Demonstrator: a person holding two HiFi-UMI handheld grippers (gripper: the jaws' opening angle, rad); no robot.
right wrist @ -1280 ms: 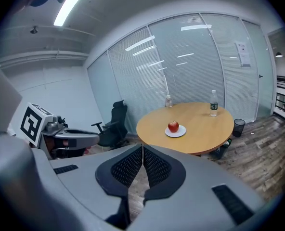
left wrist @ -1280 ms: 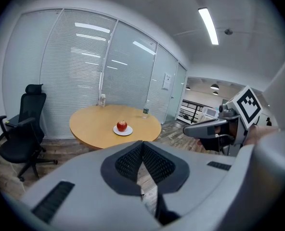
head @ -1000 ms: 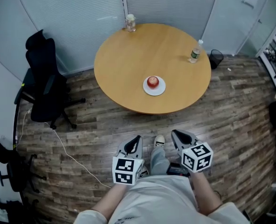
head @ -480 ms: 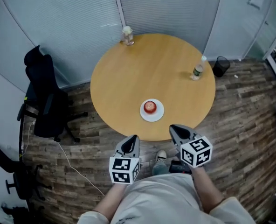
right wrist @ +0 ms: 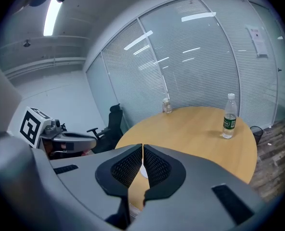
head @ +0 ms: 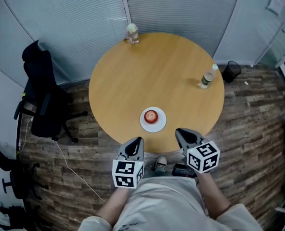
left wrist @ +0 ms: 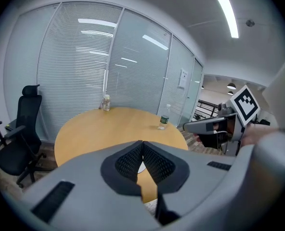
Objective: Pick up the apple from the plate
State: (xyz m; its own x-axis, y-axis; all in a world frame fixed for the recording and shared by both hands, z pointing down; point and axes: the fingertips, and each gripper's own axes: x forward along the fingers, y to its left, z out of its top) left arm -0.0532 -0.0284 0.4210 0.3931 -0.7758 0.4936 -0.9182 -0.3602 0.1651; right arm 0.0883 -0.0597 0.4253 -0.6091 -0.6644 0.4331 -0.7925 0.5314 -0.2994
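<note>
A red apple (head: pixel 151 115) sits on a small white plate (head: pixel 160 124) near the front edge of the round wooden table (head: pixel 157 71). My left gripper (head: pixel 137 139) hangs just short of that edge, left of the plate, its jaws shut with nothing between them. My right gripper (head: pixel 179 131) is level with it on the plate's right and is also shut and empty. In the left gripper view the shut pads (left wrist: pixel 133 161) hide the apple, and only a sliver of plate (left wrist: pixel 140 168) shows. The right gripper view shows the same sliver of plate (right wrist: pixel 143 173).
A water bottle (head: pixel 207 78) stands at the table's right rim and a glass jar (head: pixel 132 33) at its far rim. A black office chair (head: pixel 42 97) is on the left, a black bin (head: pixel 231 70) on the right. Blind-covered glass walls stand behind.
Both grippers have moved forward from over the floor to the table's near edge. The table, plate and apple now lie much closer. The jaws stayed shut.
</note>
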